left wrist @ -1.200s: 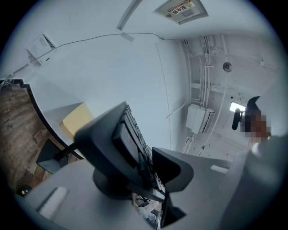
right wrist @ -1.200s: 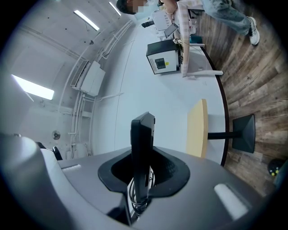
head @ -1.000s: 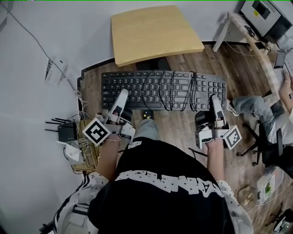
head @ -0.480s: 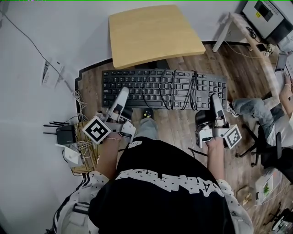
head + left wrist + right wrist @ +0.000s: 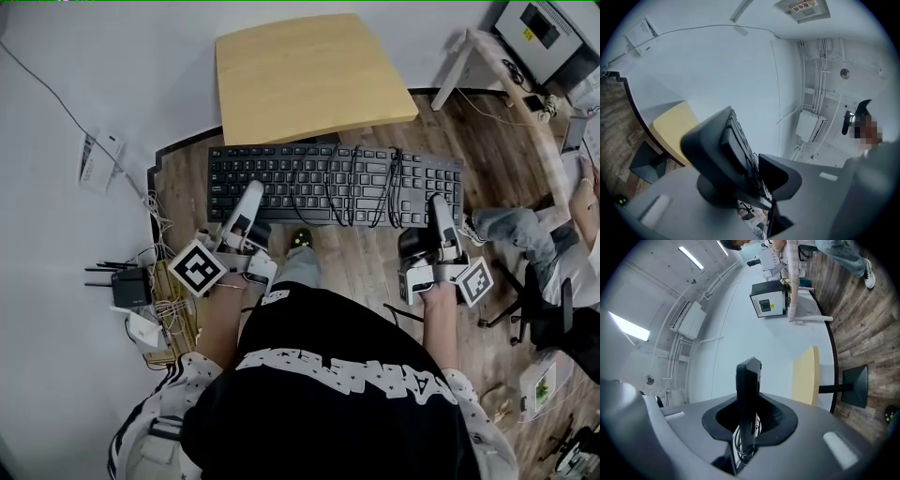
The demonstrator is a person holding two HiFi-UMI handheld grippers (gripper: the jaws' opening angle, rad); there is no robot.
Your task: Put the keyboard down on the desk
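A black keyboard (image 5: pixel 328 183) with its cable wound round its middle hangs level in the air, just in front of a small light-wood desk (image 5: pixel 309 75). My left gripper (image 5: pixel 251 194) is shut on the keyboard's near edge towards its left end. My right gripper (image 5: pixel 439 204) is shut on the near edge towards the right end. In the left gripper view the keyboard (image 5: pixel 736 150) stands edge-on between the jaws of the left gripper (image 5: pixel 747 173), with the desk (image 5: pixel 672 131) beyond. The right gripper view shows the keyboard (image 5: pixel 749 390) clamped in the right gripper (image 5: pixel 749 427), beside the desk (image 5: pixel 806 376).
A router and a tangle of cables (image 5: pixel 131 286) lie on the floor at the left by the white wall. A seated person's legs (image 5: pixel 516 230) and an office chair are at the right. A white table with a monitor (image 5: pixel 539 28) stands at the far right.
The head view has drifted a little, so the desk sits slightly further left. The keyboard and both grippers have held still.
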